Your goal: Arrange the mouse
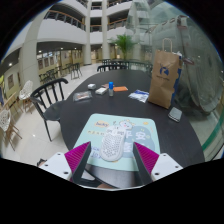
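Note:
A white perforated mouse (112,146) lies on a pale green mouse mat (125,128) on the dark table (150,112). My gripper (113,156) is open, with its pink pads (78,155) on either side. The mouse stands between the fingers near their tips, with a gap at each side, and rests on the mat.
A brown paper bag (163,80) stands at the right on the table. Small items, among them an orange one (120,89), lie farther back. A dark chair (48,95) stands at the left of the table. A potted plant (121,44) is beyond the table.

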### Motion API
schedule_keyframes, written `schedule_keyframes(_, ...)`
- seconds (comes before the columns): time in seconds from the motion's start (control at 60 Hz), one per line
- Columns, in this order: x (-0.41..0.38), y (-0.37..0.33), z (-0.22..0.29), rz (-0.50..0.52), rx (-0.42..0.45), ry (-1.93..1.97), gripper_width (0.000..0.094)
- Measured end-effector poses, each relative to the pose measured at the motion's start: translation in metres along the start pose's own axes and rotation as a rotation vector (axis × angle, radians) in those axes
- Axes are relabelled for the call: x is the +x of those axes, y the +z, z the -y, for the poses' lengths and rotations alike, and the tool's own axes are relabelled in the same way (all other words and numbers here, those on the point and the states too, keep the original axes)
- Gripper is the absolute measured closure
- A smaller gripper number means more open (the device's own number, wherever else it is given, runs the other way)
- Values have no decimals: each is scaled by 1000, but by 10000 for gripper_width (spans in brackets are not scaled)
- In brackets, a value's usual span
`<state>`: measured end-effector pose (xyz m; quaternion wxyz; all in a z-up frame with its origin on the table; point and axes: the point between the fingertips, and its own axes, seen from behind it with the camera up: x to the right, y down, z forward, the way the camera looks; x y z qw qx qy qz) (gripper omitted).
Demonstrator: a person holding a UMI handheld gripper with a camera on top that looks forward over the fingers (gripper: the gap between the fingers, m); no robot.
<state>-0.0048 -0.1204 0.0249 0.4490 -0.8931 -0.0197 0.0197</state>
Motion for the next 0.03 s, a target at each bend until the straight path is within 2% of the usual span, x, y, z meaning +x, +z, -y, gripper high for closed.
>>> schedule_keyframes(0.033, 5, -11, -4, 5, -3, -12, 79)
